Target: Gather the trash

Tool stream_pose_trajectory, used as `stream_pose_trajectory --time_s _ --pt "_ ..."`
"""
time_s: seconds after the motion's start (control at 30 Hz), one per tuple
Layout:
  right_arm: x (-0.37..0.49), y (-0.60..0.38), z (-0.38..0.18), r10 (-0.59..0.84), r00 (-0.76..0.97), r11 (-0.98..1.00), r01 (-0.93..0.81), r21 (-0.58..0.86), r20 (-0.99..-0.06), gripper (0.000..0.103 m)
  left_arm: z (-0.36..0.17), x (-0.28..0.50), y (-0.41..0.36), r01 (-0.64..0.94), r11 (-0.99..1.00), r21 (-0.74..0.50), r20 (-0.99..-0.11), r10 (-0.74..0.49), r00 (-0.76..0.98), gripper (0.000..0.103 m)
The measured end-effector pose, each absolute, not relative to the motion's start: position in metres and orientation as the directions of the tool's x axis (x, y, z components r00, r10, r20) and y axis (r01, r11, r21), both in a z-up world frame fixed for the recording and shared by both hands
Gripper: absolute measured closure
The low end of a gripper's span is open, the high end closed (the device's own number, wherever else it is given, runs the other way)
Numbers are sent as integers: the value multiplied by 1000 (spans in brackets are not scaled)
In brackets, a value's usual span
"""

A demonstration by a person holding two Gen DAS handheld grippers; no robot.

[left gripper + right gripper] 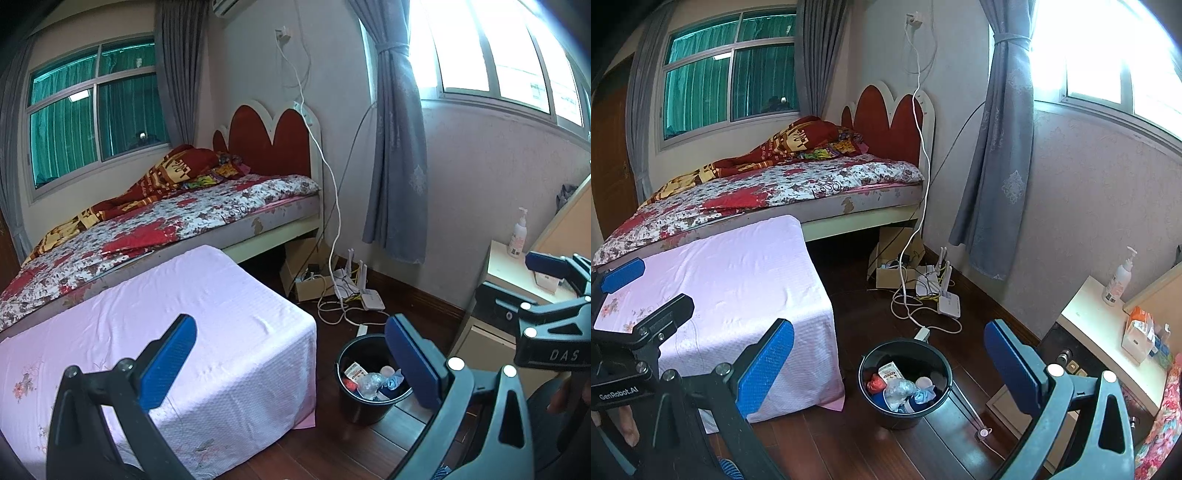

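A black bucket (365, 400) stands on the dark wood floor to the right of a low table under a pink cloth (155, 343). It holds trash: a small carton, a crumpled clear plastic bottle, red and blue scraps. It also shows in the right wrist view (905, 413). My left gripper (291, 363) is open and empty, above the table's right edge and the bucket. My right gripper (890, 365) is open and empty, above the bucket. The pink cloth (713, 295) has nothing lying on it.
A bed (166, 218) with a floral cover stands behind the table. Cables, a router (949, 304) and a cardboard box (892, 273) lie on the floor by the wall. A nightstand (1108, 328) at right holds a pump bottle (1119, 277) and small packets.
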State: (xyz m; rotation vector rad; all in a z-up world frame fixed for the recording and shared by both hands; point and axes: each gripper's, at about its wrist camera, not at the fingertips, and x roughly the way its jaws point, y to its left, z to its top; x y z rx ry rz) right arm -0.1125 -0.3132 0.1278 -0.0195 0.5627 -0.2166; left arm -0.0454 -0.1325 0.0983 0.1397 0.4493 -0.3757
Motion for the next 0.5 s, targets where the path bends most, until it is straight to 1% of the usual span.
stream_pose_trajectory --time_s 0.5 --pt "-110 -317 123 -213 817 976 204 -78 -536 0 94 -43 -136 392 919 48 -464 -327 823 1"
